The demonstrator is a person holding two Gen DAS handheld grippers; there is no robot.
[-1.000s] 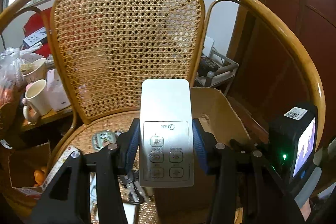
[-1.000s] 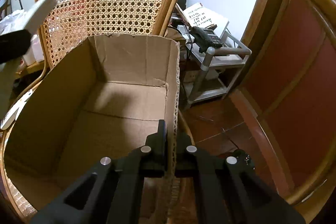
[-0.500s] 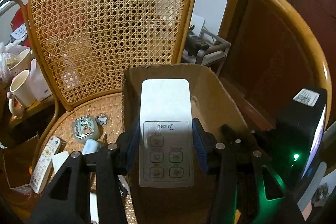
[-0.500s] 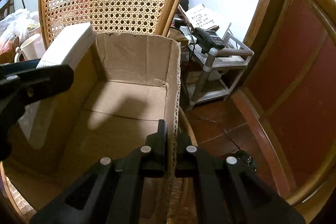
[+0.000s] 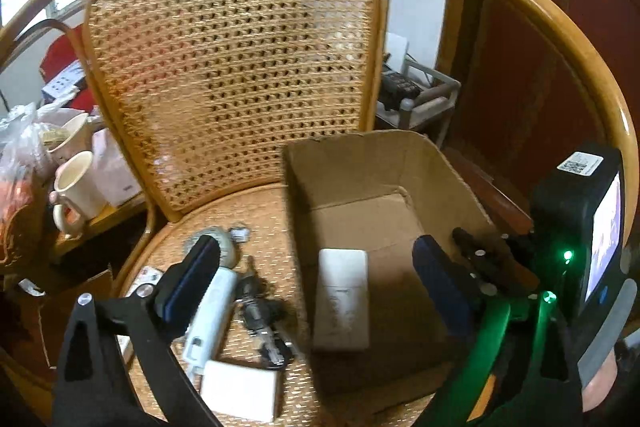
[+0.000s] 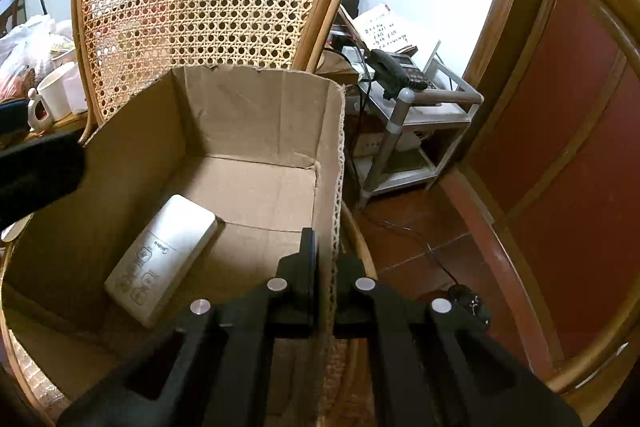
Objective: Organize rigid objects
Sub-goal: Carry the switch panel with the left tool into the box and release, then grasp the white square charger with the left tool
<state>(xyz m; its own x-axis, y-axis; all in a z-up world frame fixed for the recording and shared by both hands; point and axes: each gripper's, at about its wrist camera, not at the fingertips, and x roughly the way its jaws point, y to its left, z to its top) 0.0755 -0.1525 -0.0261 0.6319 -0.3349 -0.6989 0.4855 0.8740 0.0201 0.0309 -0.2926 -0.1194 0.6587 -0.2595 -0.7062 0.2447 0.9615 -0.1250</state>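
The cardboard box sits on the right side of the cane chair seat and holds one thing: a white remote lying flat on its floor by the left wall. The left gripper hangs above, fingers wide and empty. The right gripper pinches the box's right wall. Other small items lie on the seat left of the box.
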